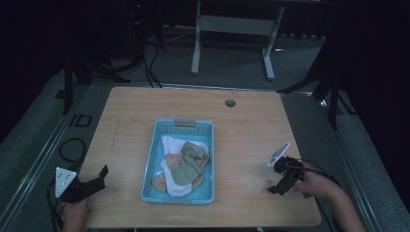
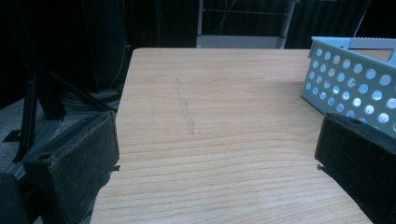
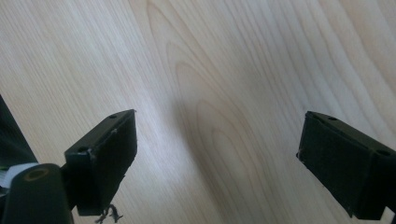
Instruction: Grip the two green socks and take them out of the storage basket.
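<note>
A light blue perforated basket (image 1: pixel 155 145) stands in the middle of the wooden table (image 1: pixel 241 130), holding several white, tan and green socks (image 1: pixel 183 166). My left gripper (image 1: pixel 99 178) rests at the table's front left corner, open, with nothing between its jaws. In the left gripper view the basket's corner (image 2: pixel 348 79) shows at the right, beyond the gripper (image 2: pixel 217 163). My right gripper (image 1: pixel 280 186) is at the front right, tilted down toward the table, open and empty. The right gripper view has bare wood between the wide-apart jaws of that gripper (image 3: pixel 217 158).
A round cable hole (image 1: pixel 230 103) sits near the table's far edge. A white desk frame (image 1: pixel 232 29) stands on the floor behind. Black stand legs and cables (image 1: pixel 72 145) lie on the floor to the left. A faint scratch (image 2: pixel 186 109) marks the wood.
</note>
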A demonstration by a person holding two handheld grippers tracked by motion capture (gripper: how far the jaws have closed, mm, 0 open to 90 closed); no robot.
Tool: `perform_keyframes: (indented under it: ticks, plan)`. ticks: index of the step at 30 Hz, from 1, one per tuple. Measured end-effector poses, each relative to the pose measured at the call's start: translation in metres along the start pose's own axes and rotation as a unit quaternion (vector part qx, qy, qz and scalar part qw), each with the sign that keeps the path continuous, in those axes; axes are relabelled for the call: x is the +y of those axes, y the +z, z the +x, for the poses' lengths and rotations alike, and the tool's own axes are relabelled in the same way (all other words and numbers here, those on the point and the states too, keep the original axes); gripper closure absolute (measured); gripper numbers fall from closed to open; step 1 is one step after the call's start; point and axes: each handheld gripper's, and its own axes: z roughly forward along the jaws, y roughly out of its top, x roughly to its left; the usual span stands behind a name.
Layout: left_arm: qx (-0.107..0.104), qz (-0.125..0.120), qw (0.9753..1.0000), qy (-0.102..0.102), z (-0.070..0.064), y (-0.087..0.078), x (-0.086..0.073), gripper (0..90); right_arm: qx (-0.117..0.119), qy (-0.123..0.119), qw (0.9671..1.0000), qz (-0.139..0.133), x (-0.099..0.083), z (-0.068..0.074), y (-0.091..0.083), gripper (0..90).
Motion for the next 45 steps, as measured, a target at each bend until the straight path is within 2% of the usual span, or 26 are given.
perform_keyframes:
  ticks: [11, 24, 35, 40, 45]
  plan:
    - [-0.002, 0.0, 1.0, 0.0, 0.0, 0.0, 0.0, 0.0, 0.002, -0.012, 0.9999, 0.004, 0.022, 0.003, -0.007, 12.8]
    - [-0.002, 0.0, 1.0, 0.0, 0.0, 0.0, 0.0, 0.0, -0.007, -0.03, 0.9995, 0.005, 0.045, 0.006, -0.016, 13.0]
    - [-0.003, 0.0, 1.0, 0.0, 0.0, 0.0, 0.0, 0.0, 0.0, -0.038, 0.9992, 0.016, 0.062, 0.009, -0.02, 13.3]
    - [-0.003, -0.001, 1.0, 0.0, 0.0, 0.0, 0.0, 0.0, 0.001, -0.054, 0.9983, 0.023, 0.074, 0.013, -0.023, 13.3]
    - [-0.004, 0.0, 1.0, 0.0, 0.001, -0.001, 0.0, 0.0, 0.007, -0.069, 0.9974, 0.018, 0.087, 0.017, -0.026, 13.8]
